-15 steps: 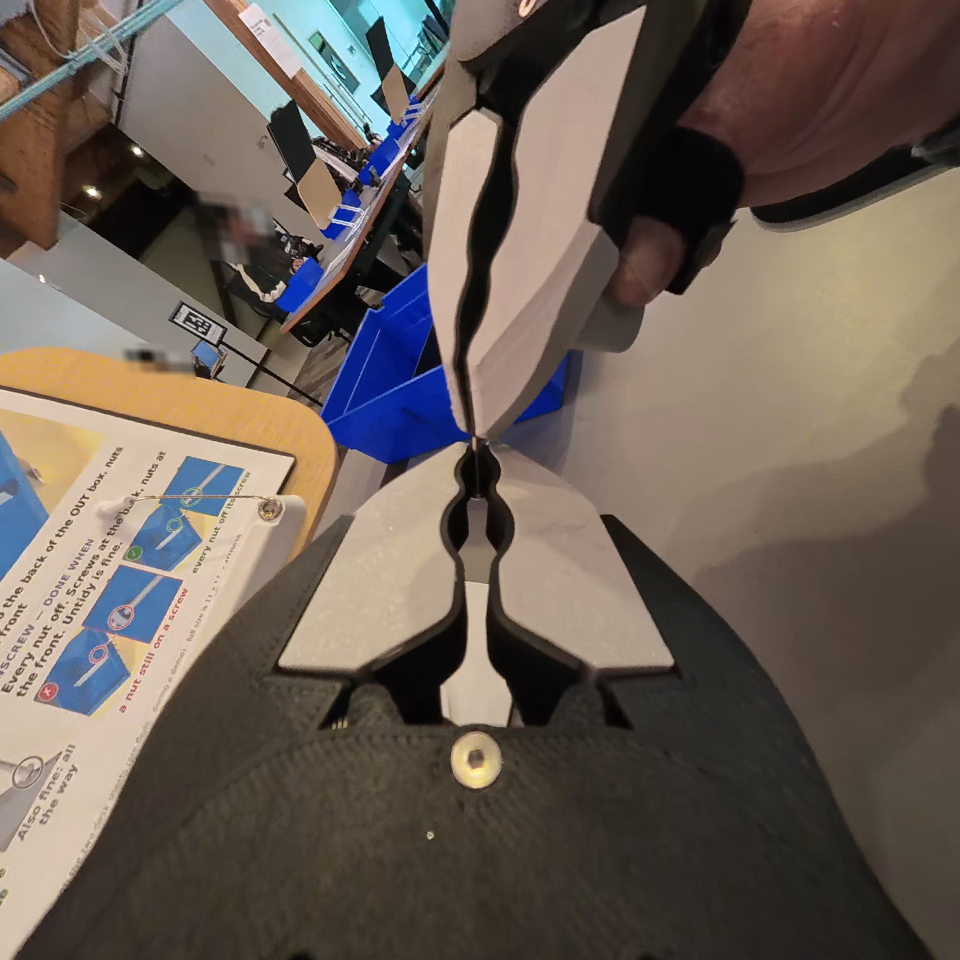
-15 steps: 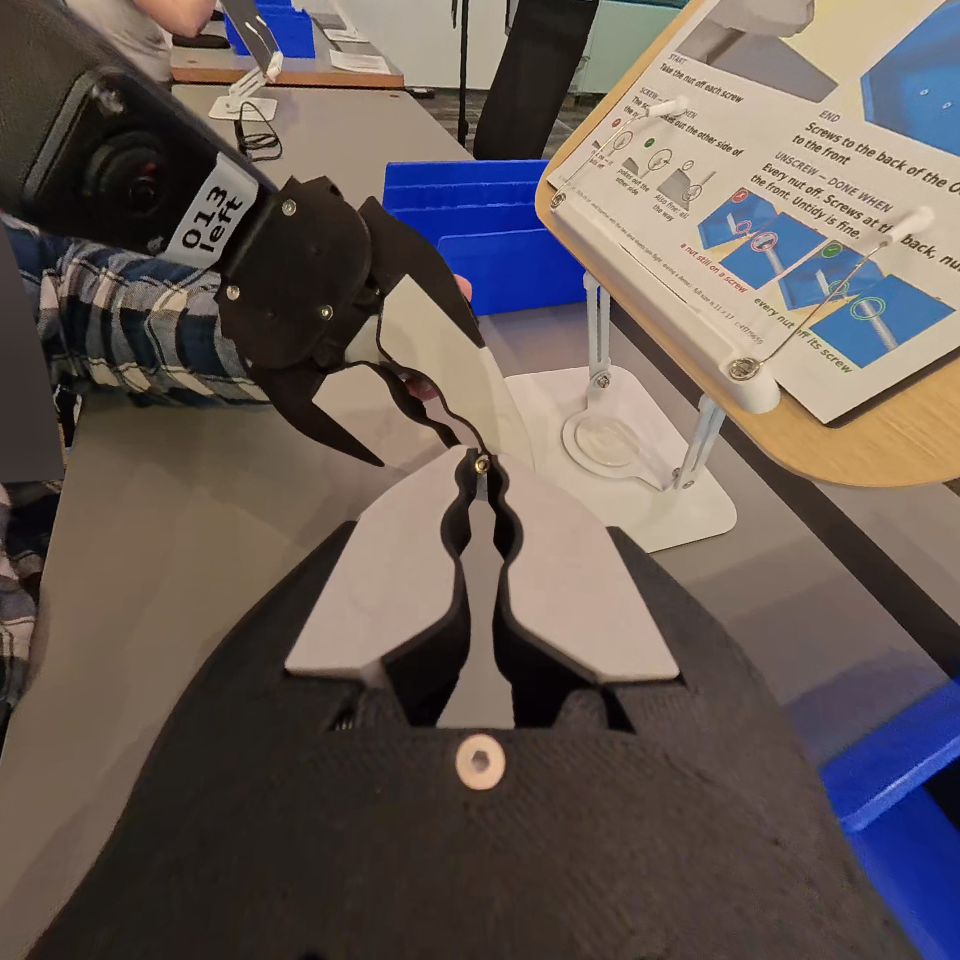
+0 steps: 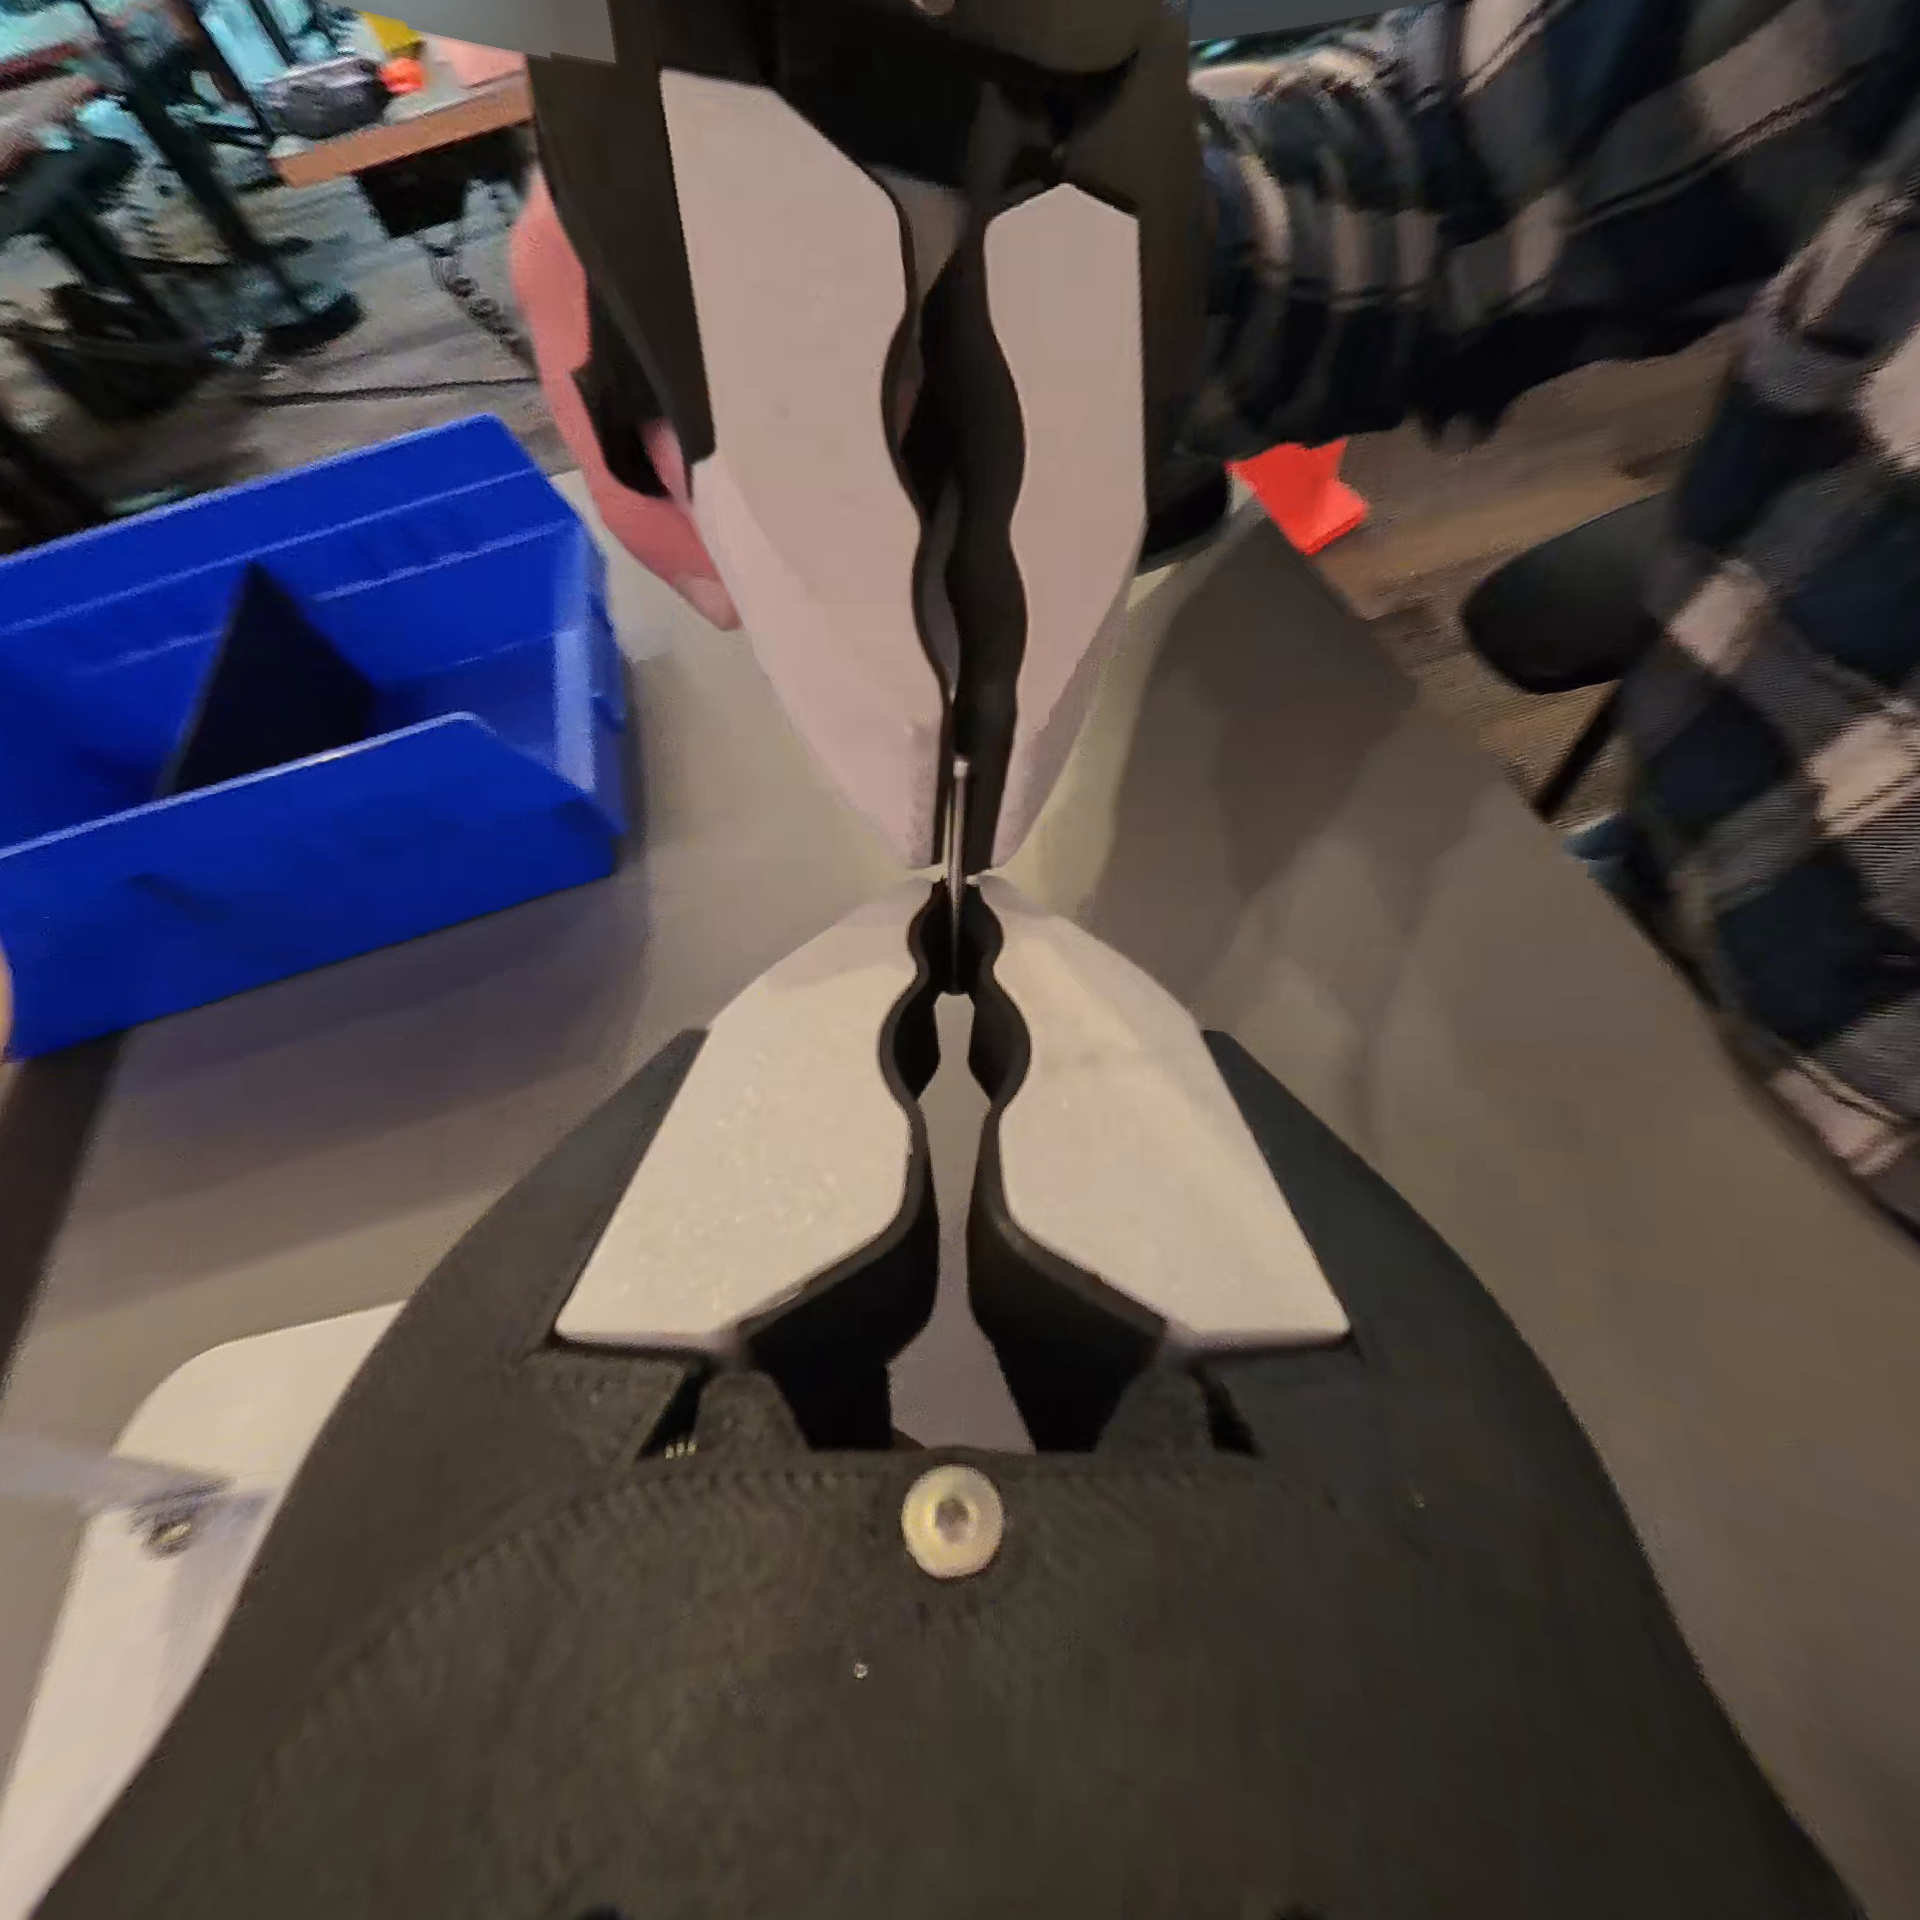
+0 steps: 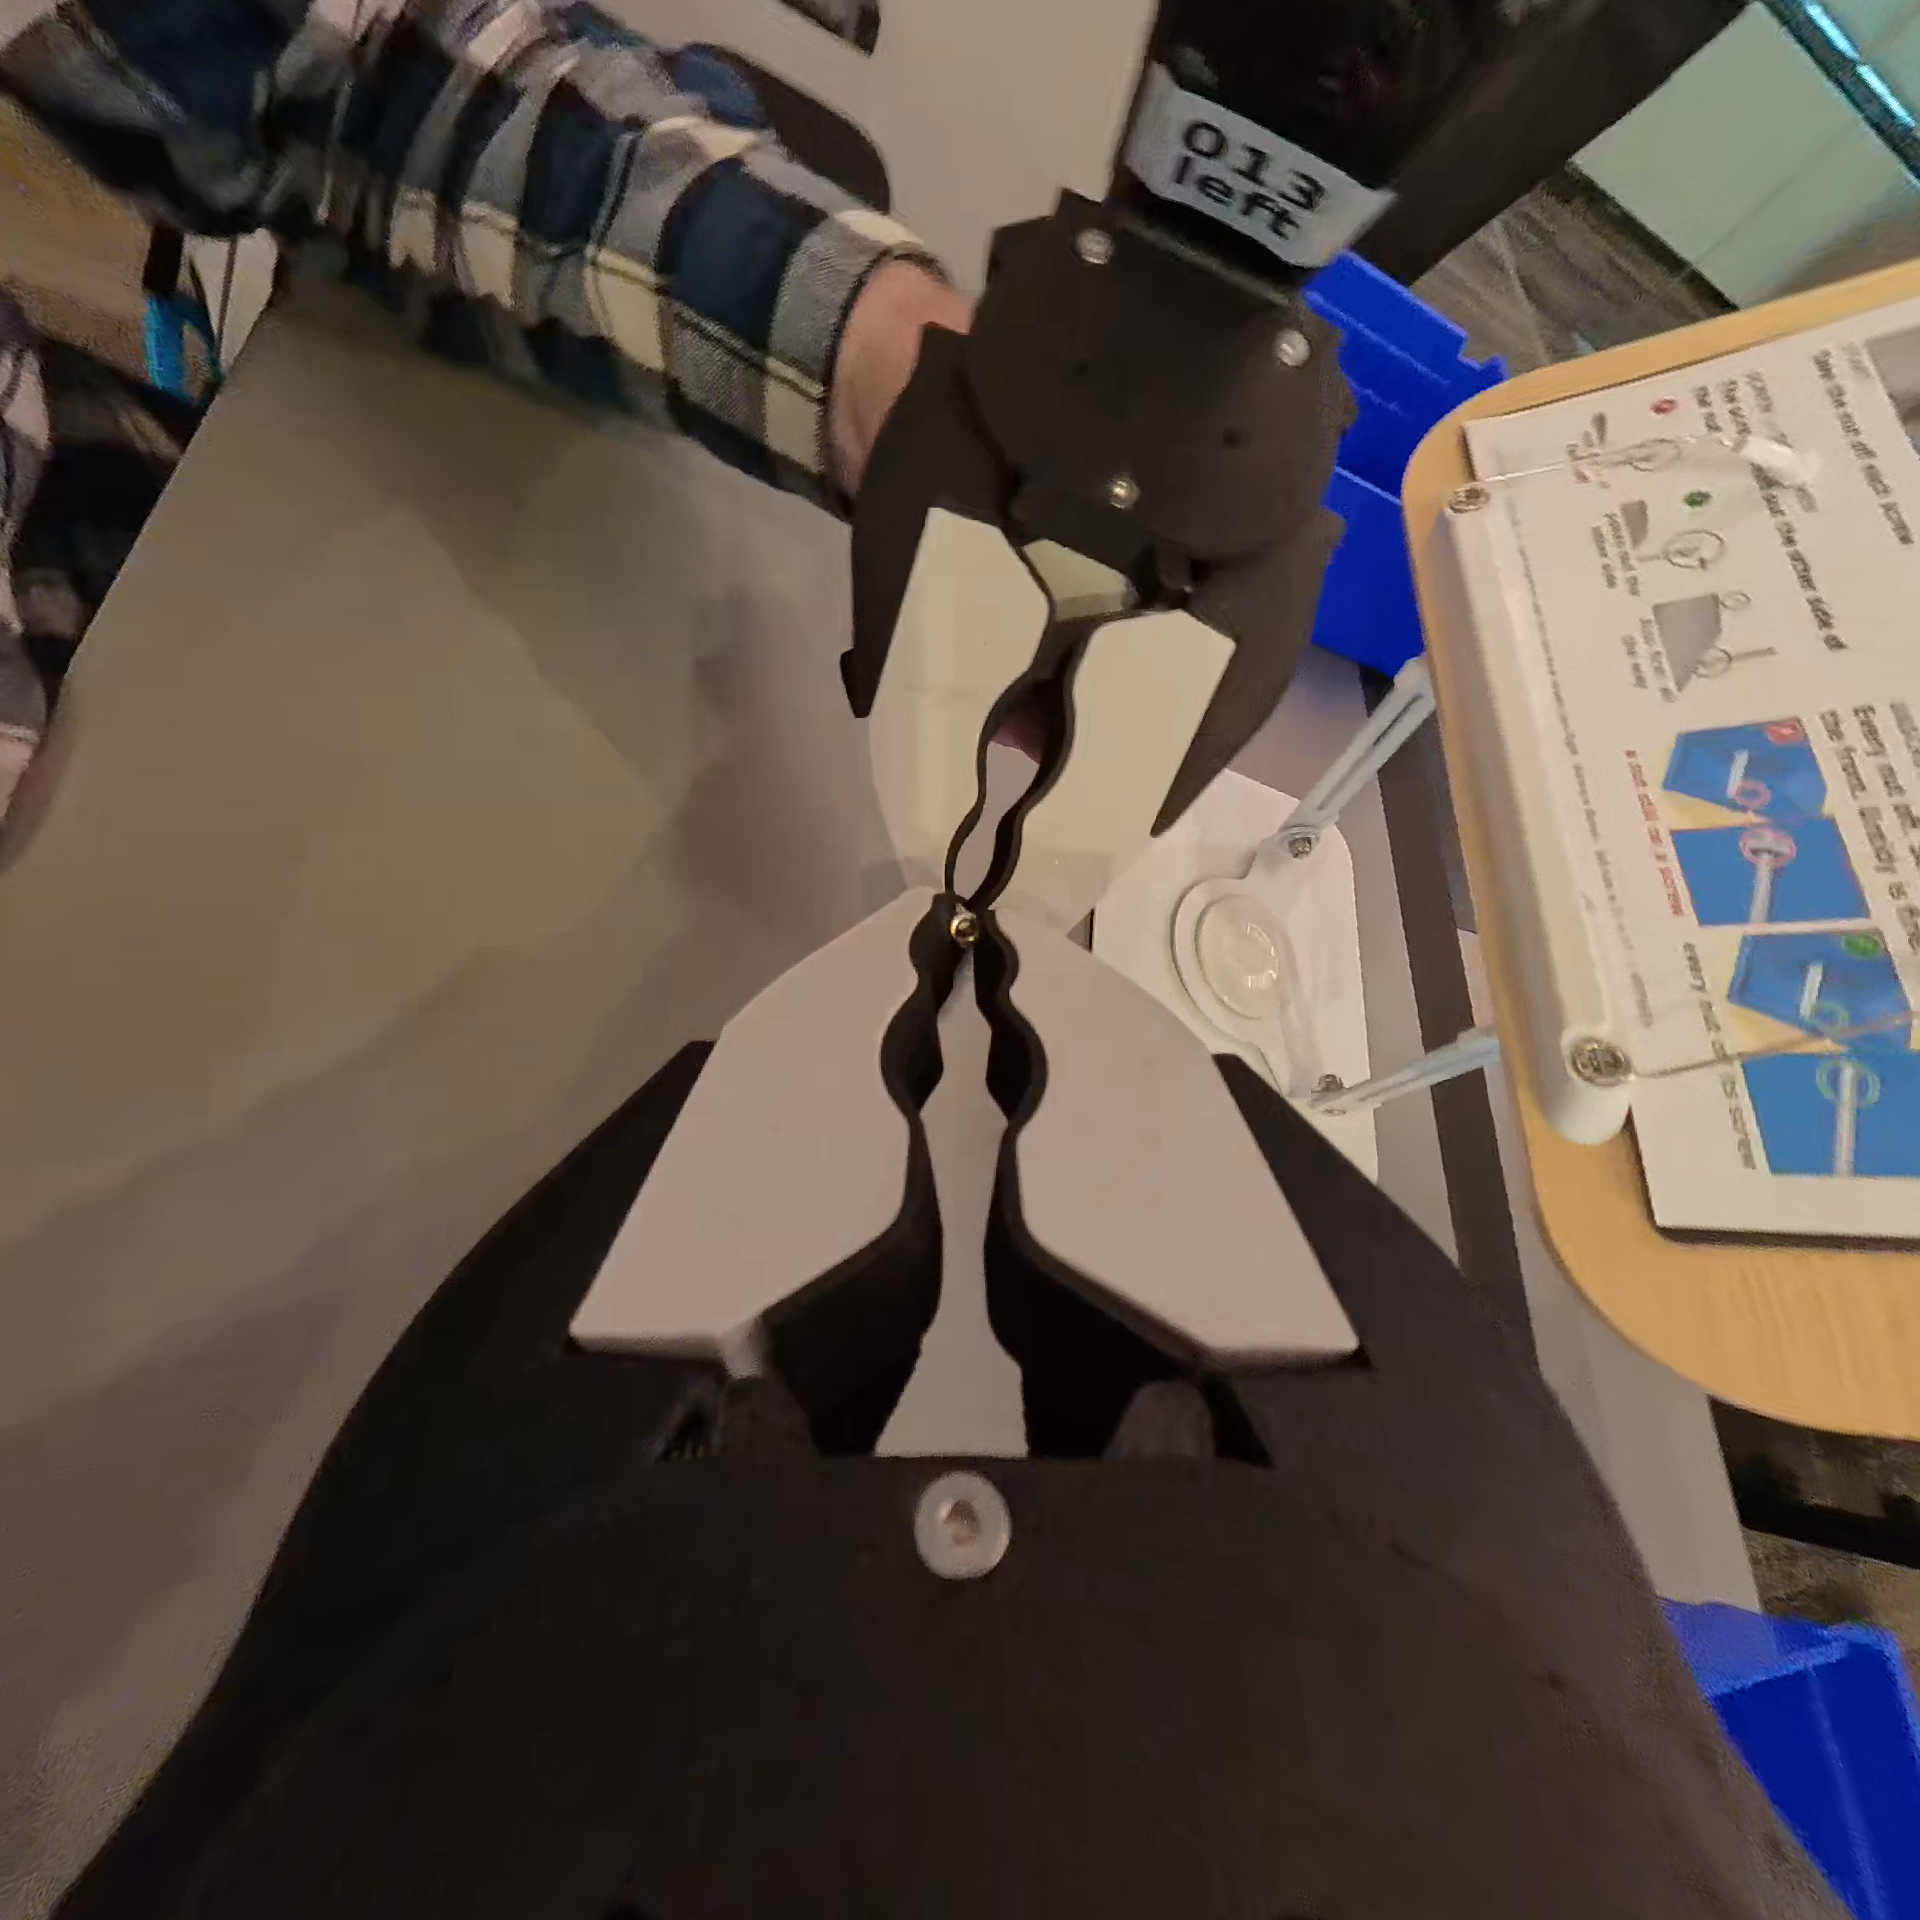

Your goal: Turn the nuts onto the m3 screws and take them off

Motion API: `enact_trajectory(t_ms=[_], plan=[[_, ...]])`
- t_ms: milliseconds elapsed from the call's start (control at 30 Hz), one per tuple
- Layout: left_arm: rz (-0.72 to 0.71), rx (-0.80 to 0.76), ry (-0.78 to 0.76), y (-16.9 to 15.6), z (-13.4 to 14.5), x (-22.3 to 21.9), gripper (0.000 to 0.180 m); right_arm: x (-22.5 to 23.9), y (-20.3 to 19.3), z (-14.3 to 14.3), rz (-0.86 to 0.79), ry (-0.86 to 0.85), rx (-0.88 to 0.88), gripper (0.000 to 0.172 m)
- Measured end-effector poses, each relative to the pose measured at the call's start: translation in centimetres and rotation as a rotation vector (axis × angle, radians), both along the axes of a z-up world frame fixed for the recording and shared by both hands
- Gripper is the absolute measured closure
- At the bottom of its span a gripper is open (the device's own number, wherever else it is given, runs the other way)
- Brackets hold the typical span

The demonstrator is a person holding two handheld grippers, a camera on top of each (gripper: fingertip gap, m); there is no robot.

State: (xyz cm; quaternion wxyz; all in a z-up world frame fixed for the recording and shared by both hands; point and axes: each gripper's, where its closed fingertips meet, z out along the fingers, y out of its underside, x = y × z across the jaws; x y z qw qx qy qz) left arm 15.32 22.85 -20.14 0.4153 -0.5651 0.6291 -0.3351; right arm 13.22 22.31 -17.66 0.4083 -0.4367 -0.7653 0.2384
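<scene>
My two grippers meet tip to tip above the grey table (image 4: 416,831). Between them is a thin metal screw (image 3: 954,831) with a small metal nut (image 4: 964,923) on it. My left gripper (image 3: 951,891) is shut on the screw's thin shaft. It also shows in the right wrist view (image 4: 982,902), coming in from above. My right gripper (image 4: 961,925) is shut on the nut at its very tips. In the left wrist view the right gripper (image 3: 956,862) points down at me, and the screw's end reaches up between its fingers.
A blue divided bin (image 3: 312,748) stands on the table to the left. A wooden board with an instruction sheet (image 4: 1714,727) on a white stand (image 4: 1247,935) is at the right. Another blue bin (image 4: 1829,1714) is at the lower right. A person's plaid sleeve (image 3: 1714,520) is close by. My two grippers' fingertips are within a few centimetres of each other.
Both grippers have swung round and now line up straight, tip to tip. The left view has turned from the board to the bin and the person. Both keep their hold on the screw and nut.
</scene>
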Motion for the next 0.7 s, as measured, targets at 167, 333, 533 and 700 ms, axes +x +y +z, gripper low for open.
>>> enact_trajectory(t_ms=[167, 333, 533, 700], plan=[[-0.19, -0.171, -0.066, -2.5, -0.2, -0.1, 0.179, -0.2, -1.7, -0.3, 0.133, -0.073, 0.08, 0.167], [-0.422, -0.378, -0.136, -5.7, -0.3, -0.2, 0.179, -0.2, -3.9, -0.9, 0.297, -0.147, 0.175, 0.167], [-0.461, -0.429, -0.182, -5.9, -0.4, -0.2, 0.179, -0.2, -4.2, -1.2, 0.323, -0.18, 0.193, 0.167], [-0.402, -0.382, -0.169, -5.1, -0.2, -0.2, 0.178, -0.4, -3.6, -0.9, 0.263, -0.127, 0.151, 0.167]])
